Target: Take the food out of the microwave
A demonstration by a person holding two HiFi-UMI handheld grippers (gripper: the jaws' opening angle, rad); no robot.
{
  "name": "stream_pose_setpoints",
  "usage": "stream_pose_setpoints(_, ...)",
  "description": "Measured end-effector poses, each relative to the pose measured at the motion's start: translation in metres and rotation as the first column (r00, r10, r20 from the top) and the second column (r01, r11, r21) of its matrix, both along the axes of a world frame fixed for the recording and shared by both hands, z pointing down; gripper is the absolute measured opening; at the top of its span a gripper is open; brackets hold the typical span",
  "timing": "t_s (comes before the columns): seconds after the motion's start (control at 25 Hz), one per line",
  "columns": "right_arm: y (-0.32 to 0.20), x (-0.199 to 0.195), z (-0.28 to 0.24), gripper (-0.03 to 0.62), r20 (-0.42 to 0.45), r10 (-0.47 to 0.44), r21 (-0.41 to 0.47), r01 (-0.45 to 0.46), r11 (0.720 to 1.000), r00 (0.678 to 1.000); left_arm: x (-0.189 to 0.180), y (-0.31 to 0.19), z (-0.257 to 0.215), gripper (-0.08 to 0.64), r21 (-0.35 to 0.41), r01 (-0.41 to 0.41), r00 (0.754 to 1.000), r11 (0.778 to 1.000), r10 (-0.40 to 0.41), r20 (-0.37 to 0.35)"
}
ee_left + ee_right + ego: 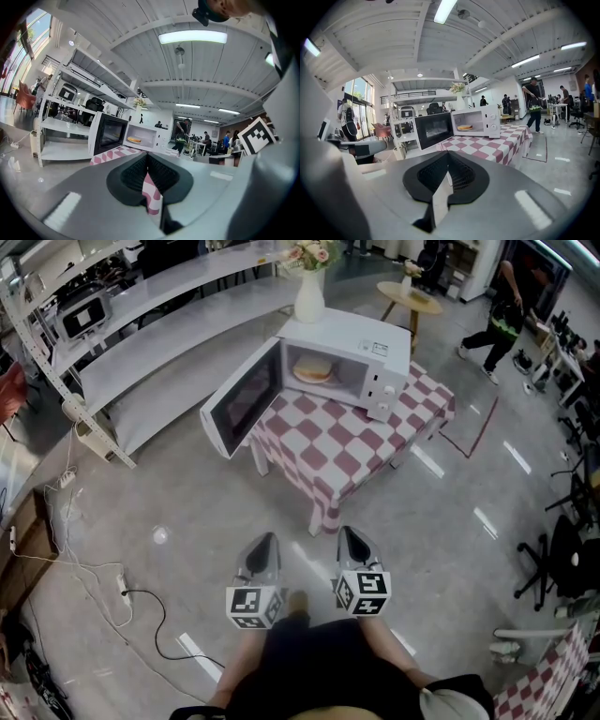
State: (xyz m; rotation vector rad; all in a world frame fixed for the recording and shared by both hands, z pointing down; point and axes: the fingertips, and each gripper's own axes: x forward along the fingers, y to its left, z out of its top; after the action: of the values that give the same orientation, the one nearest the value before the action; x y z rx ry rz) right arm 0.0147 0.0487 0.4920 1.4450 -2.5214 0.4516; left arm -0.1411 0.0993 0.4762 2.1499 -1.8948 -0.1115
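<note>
Barely started, we'd say: the microwave (347, 362) sits at the far left corner of the checked table (375, 442) with its door (242, 399) already swung open, and the food (313, 371), a flat round yellowish item, is inside the cavity; whether it rests on a plate we can't tell from this far. The left gripper (265, 549) and right gripper (353, 547) are both clenched with nothing between the jaws, side by side over the floor, well apart from the table. Left to do: close in, reach in, grasp the food, bring it out. The door juts past the table's left edge, so it likely crowds the left side. A vase (309, 296) stands on the microwave, cables (103, 587) trail off left, and a person (497, 315) is far behind.
</note>
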Motion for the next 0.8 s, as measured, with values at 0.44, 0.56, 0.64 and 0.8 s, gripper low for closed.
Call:
stream_pose_setpoints(0.44, -0.017, -0.012, 0.003, 0.002, -0.007, 0.009, -0.001, -0.009, 1.0, 1.0, -0.01, -0.02, 0.008, 0.008, -0.008, -0.02, 1.0, 1.0, 0.02, -0.008)
stream_pose_setpoints(0.56, -0.019, -0.013, 0.005, 0.002, -0.005, 0.015, -0.003, -0.015, 1.0, 1.0, -0.011, -0.022, 0.012, 0.008, -0.012, -0.027, 1.0, 1.0, 0.027, -0.009)
stream_pose_setpoints(0.64, -0.019, -0.013, 0.008, 0.002, -0.005, 0.017, -0.012, -0.017, 1.0, 1.0, -0.01, -0.022, 0.014, 0.008, -0.019, -0.03, 0.999, 0.999, 0.03, -0.012)
stream_pose_setpoints(0.8, -0.016, -0.01, 0.011, 0.002, 0.001, 0.026, -0.021, -0.026, 0.999, 1.0, -0.009, -0.021, 0.015, 0.008, -0.021, -0.034, 0.999, 0.999, 0.034, -0.014)
